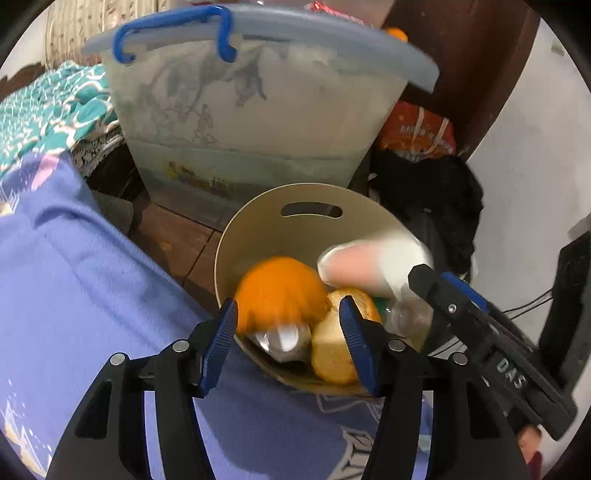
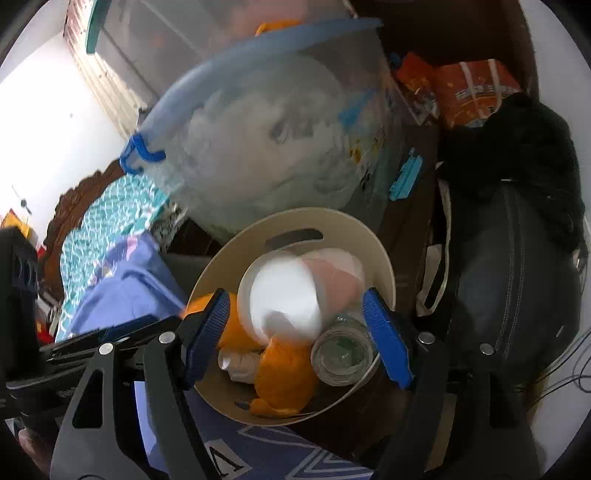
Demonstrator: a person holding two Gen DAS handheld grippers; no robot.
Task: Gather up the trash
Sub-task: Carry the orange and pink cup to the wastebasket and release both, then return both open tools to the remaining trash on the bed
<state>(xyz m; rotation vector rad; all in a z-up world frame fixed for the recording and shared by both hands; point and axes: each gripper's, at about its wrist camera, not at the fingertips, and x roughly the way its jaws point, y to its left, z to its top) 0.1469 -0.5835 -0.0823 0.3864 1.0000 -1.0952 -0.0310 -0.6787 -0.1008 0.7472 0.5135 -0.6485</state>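
1. At the far left, your purple bedding [image 1: 74, 266] filled the foreground, with a teal patterned blanket [image 1: 48, 110] behind it.
2. Your left gripper [image 1: 290, 345] hung over the near rim of the beige bin [image 1: 258, 229], its blue-padded jaws spread apart and clamped on nothing.
3. Between those jaws lay the trash already in the bin: an orange peel [image 1: 279, 291], blurred, a crumpled silver wrapper [image 1: 284, 339] just below it, and a second peel piece [image 1: 338, 343] showing its pale inside, touching the right jaw.
4. Behind the bin stood a large translucent storage tub [image 1: 251, 110] with a blue lid latch [image 1: 173, 33].
5. To the right, a white and pink cup [image 1: 373, 264], blurred, sat over the bin just ahead of your right gripper.
6. In the right wrist view, your right gripper [image 2: 295, 336] also had its jaws wide apart above the bin, gripping nothing; the cup [image 2: 291, 295] lay between them with its open mouth toward the camera, not touching either pad as far as the blur allowed.
7. Under the cup rested a clear plastic bottle [image 2: 341, 356] beside the right jaw.
8. At the far right lay a black bag [image 2: 517, 277] and orange packaging [image 2: 469, 92].
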